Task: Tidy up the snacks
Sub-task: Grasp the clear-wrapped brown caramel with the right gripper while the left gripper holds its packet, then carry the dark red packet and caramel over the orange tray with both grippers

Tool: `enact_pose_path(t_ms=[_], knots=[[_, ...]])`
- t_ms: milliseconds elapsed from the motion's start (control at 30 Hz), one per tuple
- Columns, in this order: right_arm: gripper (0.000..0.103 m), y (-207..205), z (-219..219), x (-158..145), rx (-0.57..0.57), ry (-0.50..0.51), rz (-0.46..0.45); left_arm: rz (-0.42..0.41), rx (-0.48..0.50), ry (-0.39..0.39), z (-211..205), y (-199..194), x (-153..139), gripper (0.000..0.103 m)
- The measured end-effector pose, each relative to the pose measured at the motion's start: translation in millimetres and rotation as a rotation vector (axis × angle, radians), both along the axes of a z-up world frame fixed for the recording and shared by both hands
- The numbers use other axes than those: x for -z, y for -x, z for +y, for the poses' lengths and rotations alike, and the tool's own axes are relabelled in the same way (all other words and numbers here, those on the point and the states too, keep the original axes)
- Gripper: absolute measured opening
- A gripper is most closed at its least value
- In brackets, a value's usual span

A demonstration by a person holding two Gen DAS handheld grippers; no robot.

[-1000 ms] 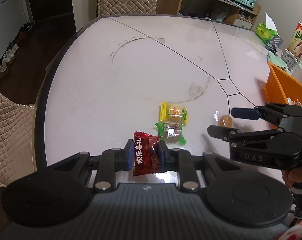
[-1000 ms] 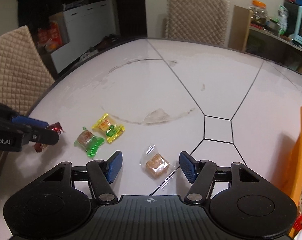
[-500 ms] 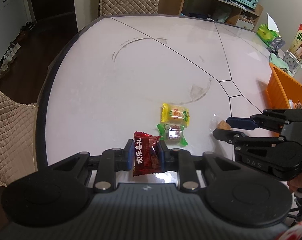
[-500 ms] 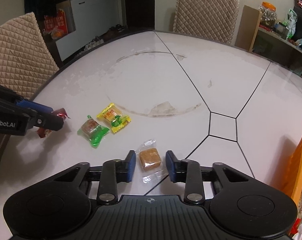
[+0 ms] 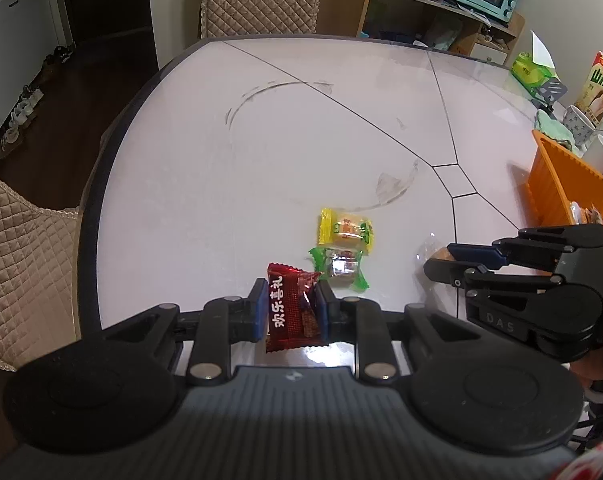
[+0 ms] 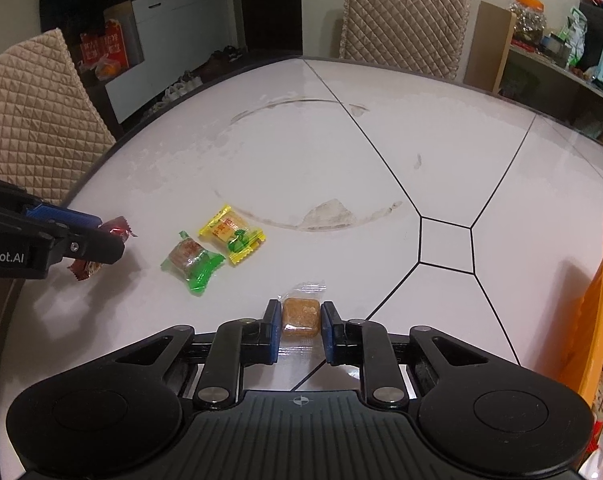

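Grasping stage: left hand-held gripper [image 5: 288, 312] clamped on red packet [image 5: 291, 312], right hand-held gripper [image 6: 300, 326] just closed onto brown snack [image 6: 299, 317]; next, likely lifting both toward orange bin [image 5: 561, 188].

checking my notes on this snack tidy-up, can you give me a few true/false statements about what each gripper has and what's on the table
1. The left gripper is shut on the red snack. True.
2. The right gripper is open with nothing between its fingers. False: it has just closed on the brown snack in a clear wrapper.
3. The green snack and the yellow snack lie side by side on the table. True.
4. The yellow snack is already in the orange basket. False: it lies on the table, well left of the basket.
5. The green snack is held by a gripper. False: it lies free between the two grippers.
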State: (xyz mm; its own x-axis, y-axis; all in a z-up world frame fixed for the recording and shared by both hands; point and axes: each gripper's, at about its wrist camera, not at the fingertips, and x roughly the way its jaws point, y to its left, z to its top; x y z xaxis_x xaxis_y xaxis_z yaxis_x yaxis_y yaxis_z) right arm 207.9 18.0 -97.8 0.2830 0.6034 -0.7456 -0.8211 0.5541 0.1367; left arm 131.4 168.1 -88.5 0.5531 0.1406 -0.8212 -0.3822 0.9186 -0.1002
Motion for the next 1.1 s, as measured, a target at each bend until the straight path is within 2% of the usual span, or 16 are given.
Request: enact_pose_path(t_ms=[300,567,800,1100], knots=[[0.021,6.9,-23.6,-24.4,0.040,-0.078,0.052,-0.020,0.021,-0.008,-13.9,4.7,-13.3,0.022],[0.021,21.9,-65.7,-47.5,0.096,-0.144,0.092,-0.049,0.081,-0.008,-42.1,7.5,-29.4,0.022],[0.021,35.6,-114.7,-62.3,0.166,-0.182,0.110,-0.081,0.171,0.003,-79.9,4.6,-44.8,0.022],[0.021,43.7,-192.0,-75.4,0.314,-0.202,0.106,-0.115,0.317,0.025,-142.4,-13.8,-57.1,0.022]])
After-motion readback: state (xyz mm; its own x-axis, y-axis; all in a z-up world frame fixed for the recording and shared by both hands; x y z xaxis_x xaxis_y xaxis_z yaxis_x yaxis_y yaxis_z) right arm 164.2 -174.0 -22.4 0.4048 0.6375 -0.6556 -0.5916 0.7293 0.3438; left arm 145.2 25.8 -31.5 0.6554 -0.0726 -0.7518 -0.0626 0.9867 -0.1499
